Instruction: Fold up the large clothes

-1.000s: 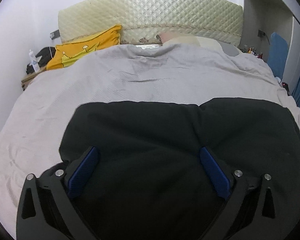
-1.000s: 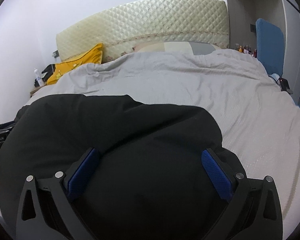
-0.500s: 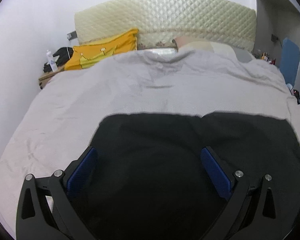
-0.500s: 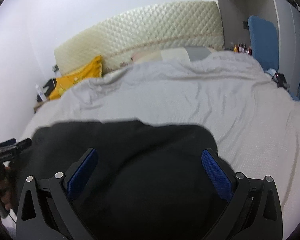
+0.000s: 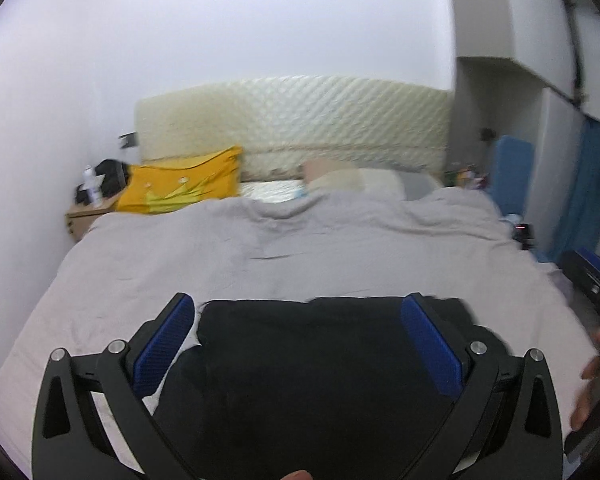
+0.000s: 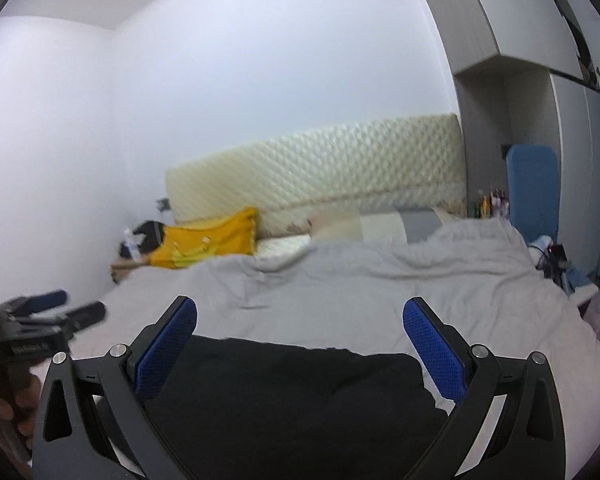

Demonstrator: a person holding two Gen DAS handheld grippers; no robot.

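Black garment (image 5: 308, 376) lies flat at the near edge of the bed (image 5: 300, 256), on the grey cover. Left gripper (image 5: 298, 344): fingers spread wide, nothing between them, held above the garment. Right gripper (image 6: 300, 346): fingers likewise wide apart, empty, over the garment's far edge. Yellow pillow (image 5: 180, 190) at the headboard's left corner.

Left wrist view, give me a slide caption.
Open left gripper above a black garment on a grey bedspread.
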